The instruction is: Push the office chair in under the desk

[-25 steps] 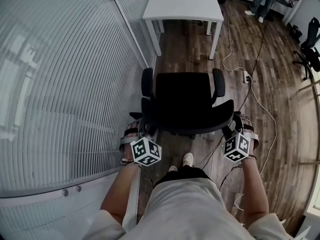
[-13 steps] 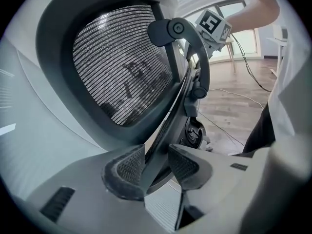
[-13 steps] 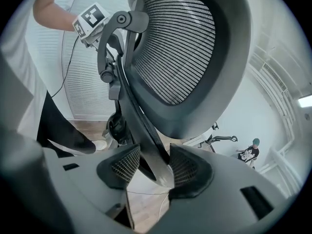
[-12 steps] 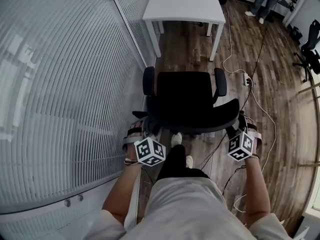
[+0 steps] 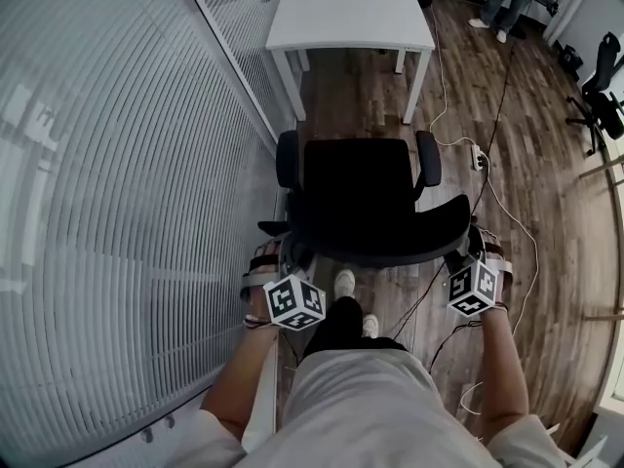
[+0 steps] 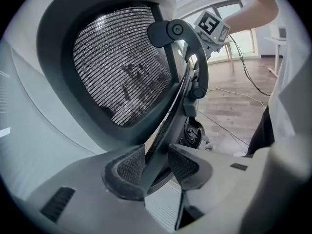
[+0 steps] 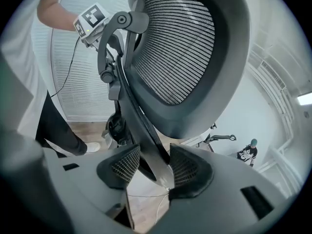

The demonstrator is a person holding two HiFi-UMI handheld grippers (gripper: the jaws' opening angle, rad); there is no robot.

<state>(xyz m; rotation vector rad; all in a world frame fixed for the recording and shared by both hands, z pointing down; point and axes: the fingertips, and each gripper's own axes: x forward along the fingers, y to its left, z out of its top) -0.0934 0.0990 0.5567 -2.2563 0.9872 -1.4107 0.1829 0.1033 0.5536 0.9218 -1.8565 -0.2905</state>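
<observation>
Both grippers are clamped. Your left gripper pinches the backrest rim between its pads, and your right gripper pinches the same rim on the other side. The office chair sits on the wood floor, seat facing the desk. It is short of the desk and not under it yet.

Risks from here:
- The chair looks about as wide as the gap between the desk legs. The right armrest lines up close to the right desk leg and could catch on it. I cannot tell whether the armrests clear the underside of the top.
- The left armrest is just beside the glass wall. If the chair drifts left, it scrapes.
- If one hand pushes harder than the other, the seat likely swivels instead of rolling straight, which makes both problems above worse.
- You are holding a thin rim high on the back. A hard shove may recline the backrest or let the pads slide off.
- A white cable and a power strip lie on the floor to the right of the chair. If the chair veers right, a caster can snag or roll over them.
- Your foot is right behind the base, so a step can kick a caster.
</observation>
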